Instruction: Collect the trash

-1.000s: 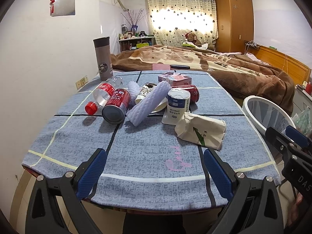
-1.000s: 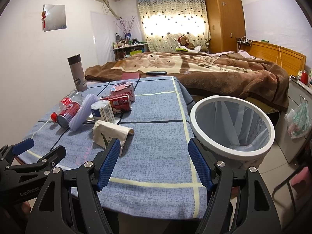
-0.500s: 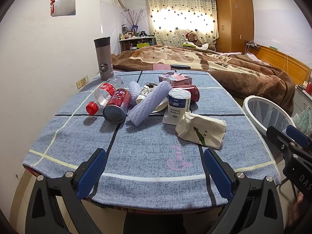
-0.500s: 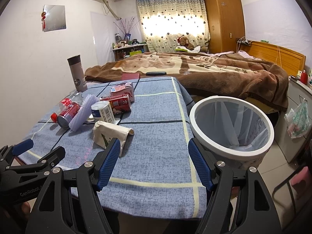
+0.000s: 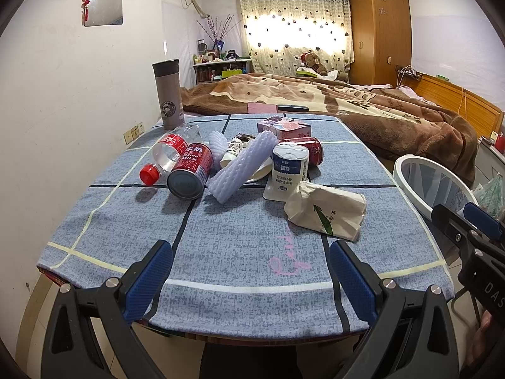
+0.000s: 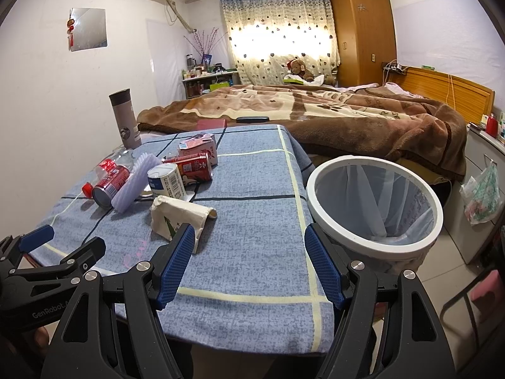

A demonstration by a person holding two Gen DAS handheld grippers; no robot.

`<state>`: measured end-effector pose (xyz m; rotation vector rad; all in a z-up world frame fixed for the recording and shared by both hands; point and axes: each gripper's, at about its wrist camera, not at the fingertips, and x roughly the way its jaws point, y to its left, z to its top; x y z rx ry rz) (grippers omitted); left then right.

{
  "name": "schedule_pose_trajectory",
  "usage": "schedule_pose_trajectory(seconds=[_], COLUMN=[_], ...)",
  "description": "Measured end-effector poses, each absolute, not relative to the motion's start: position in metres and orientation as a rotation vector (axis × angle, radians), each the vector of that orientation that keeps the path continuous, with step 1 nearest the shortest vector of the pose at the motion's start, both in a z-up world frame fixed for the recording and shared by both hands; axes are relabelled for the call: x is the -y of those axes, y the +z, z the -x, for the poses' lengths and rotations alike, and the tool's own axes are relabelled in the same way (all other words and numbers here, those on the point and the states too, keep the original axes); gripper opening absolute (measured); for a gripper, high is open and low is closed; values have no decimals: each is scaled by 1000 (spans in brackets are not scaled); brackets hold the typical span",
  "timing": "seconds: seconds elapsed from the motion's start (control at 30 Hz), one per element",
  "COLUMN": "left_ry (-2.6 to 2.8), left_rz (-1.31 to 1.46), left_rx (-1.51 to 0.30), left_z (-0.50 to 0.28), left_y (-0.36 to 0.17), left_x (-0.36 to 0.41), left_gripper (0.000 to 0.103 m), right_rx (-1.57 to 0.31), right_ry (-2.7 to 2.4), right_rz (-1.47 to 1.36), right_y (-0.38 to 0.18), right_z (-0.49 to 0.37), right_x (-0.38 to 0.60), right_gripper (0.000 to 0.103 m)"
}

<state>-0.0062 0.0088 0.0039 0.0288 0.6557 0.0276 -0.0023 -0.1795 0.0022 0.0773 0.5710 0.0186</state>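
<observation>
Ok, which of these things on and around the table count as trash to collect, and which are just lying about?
For the job:
crumpled white paper bag
two red drink cans
clear plastic bottle with red cap
lilac foam sleeve
white lined bin

Lying about, probably:
grey thermos flask
brown blanket
teddy bear

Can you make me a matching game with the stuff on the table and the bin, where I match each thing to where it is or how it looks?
Things:
1. paper bag
2. grey flask
3. trash bin
4. plastic bottle

Descriptions:
A. stands upright at the far left corner of the table
B. lies on its side, with a red cap
C. lies nearest the grippers, cream with a green leaf print
D. stands off the table's right edge, lined with a bag

Pairs: 1-C, 2-A, 3-D, 4-B
</observation>
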Motion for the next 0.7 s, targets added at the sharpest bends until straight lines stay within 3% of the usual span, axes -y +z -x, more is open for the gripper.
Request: schedule_pose_trajectory(seconds=[0.7], left_ry=[28], left_rz=[-28], left_rx=[-656], left_z=[6], left_y=[4], left_x=[-10], left_gripper=[101], right_rx=[-573], right_ry=[21], right_rz=[-74], right_y=[1], right_z=[2], right_x=[178], right_gripper=[74])
